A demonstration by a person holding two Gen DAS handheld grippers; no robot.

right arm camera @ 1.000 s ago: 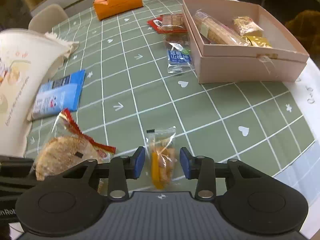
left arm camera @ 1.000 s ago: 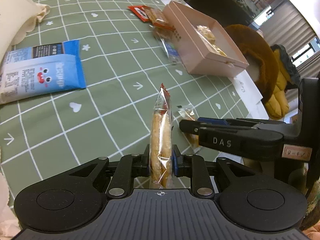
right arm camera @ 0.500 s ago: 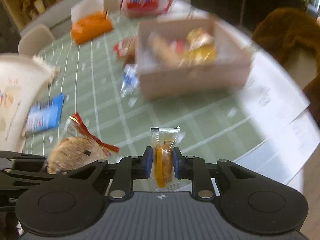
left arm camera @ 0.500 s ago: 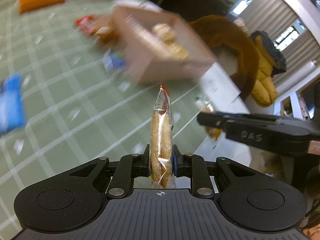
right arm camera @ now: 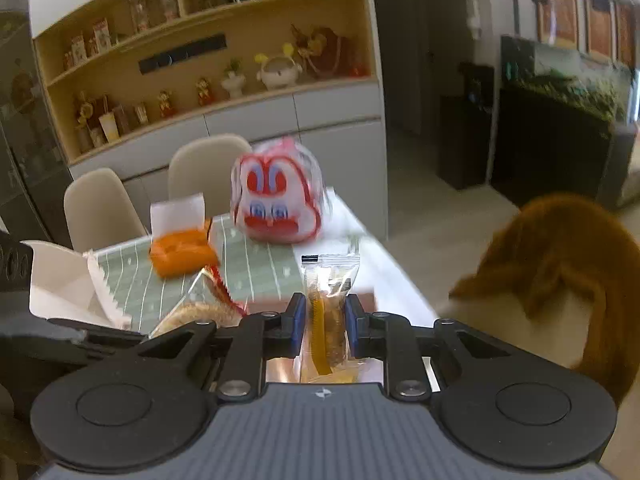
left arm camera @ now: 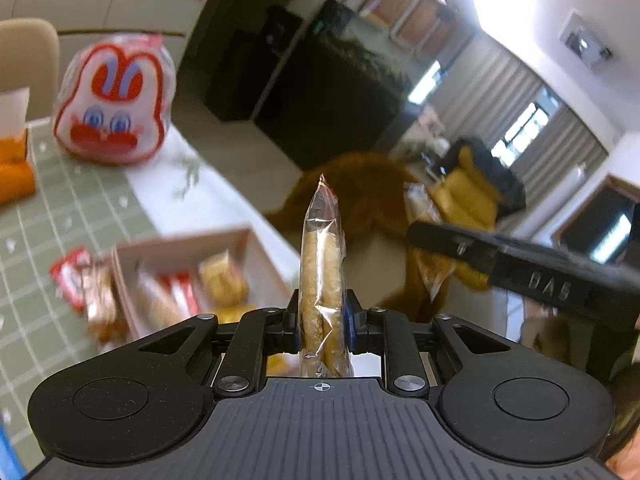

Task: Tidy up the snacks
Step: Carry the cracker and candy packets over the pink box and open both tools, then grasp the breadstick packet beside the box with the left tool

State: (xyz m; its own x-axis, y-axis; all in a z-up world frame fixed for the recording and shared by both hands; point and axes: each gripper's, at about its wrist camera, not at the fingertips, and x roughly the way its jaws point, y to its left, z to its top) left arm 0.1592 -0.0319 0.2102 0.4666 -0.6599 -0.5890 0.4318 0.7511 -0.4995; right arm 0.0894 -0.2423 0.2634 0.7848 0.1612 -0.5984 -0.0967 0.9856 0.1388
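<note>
Currently both claws are raised above the desk [left arm camera: 48,208], angled downward. Left claw [left arm camera: 323,322] is clamped on an upright cracker pack [left arm camera: 322,280], over the box [left arm camera: 256,248]. Right claw [right arm camera: 325,322] is clamped on a clear snack pouch [right arm camera: 328,312], also upright.

Cookie packet [left arm camera: 322,276] upright, edge-on; orange snack sachet [right arm camera: 327,312] upright; both pinched.

Greens, oranges and red-on-white around the table

The sage-green tablecloth [right arm camera: 256,268] carries a white grid with small white hearts; on it, a plain orange packet [right arm camera: 182,254] lies beside a white rabbit-face bag [right arm camera: 278,194] outlined in red, with blue eyes.
</note>
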